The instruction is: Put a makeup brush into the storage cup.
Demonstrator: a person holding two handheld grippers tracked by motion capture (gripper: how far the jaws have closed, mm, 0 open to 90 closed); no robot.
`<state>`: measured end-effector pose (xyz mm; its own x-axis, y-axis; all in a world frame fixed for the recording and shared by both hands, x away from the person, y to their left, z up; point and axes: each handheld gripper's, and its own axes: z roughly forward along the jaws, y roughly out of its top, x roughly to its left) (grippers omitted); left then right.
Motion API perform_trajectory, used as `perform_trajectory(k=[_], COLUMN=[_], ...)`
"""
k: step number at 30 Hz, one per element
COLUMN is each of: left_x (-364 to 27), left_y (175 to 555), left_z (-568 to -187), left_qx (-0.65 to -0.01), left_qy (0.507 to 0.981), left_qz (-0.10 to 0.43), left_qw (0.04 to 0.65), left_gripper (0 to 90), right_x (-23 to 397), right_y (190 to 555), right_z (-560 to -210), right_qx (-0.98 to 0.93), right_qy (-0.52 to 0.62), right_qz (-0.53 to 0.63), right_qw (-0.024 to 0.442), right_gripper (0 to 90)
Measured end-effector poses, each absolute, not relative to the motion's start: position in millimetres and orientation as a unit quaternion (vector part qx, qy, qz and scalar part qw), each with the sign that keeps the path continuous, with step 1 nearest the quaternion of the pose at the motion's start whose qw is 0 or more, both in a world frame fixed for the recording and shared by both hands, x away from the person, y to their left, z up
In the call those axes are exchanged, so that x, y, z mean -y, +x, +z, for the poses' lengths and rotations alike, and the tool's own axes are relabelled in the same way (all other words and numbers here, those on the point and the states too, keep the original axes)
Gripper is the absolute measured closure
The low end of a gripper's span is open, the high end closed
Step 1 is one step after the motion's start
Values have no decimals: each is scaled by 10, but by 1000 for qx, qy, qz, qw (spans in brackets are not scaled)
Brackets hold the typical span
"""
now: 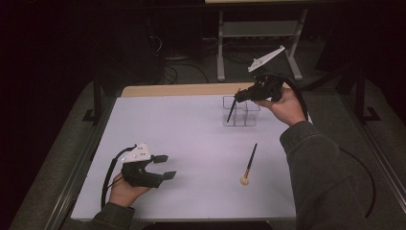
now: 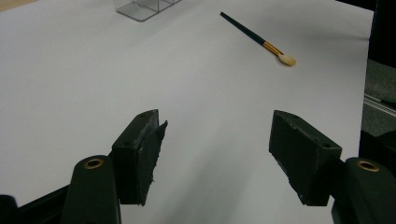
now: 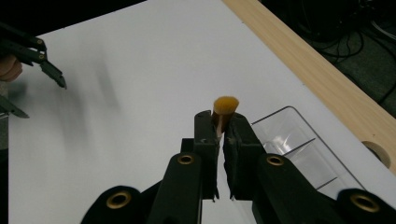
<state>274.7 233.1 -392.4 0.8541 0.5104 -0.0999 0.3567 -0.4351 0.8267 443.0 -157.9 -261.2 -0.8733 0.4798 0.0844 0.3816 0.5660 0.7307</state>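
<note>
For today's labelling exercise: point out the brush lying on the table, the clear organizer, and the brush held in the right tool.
Lying brush [image 1: 251, 161], high view, mid-handle.
Clear organizer [image 1: 249, 117], high view, front wall.
Held brush [image 3: 226, 105], right gripper view, bristle head.

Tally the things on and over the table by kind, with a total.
Brushes: 2, one lying on the table, one held by the right gripper over the organizer
Clear organizers: 1
Grippers: 2, left gripper and right gripper
Total: 5
</note>
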Motion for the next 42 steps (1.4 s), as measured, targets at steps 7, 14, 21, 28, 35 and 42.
perform_trajectory(k=[7, 14, 21, 28, 35, 42], left_x=[-2331, -2346, -2347, -2359, -2374, -2374], left_y=[2750, 2757, 2762, 2764, 2766, 2770], left_z=[-3935, -3926, -3921, -3916, -3917, -3921], left_qx=[-259, -256, -258, -255, -255, -256], left_qy=[842, 843, 842, 843, 842, 842], left_qz=[80, 81, 79, 83, 81, 80], left_qw=[466, 465, 468, 467, 468, 469], left_gripper=[327, 320, 320, 319, 320, 317], right_x=[1571, 1569, 1555, 1531, 1519, 1532], right_y=[4524, 4604, 4687, 4750, 4808, 4845], right_z=[-2563, -2525, -2479, -2449, -2468, -2503], right_qx=[-879, -874, -873, -872, -868, -868], right_qy=[256, 269, 275, 276, 288, 295], right_qz=[395, 397, 394, 395, 395, 387], right_qw=[68, 72, 80, 87, 91, 95], right_gripper=[835, 835, 834, 835, 834, 834])
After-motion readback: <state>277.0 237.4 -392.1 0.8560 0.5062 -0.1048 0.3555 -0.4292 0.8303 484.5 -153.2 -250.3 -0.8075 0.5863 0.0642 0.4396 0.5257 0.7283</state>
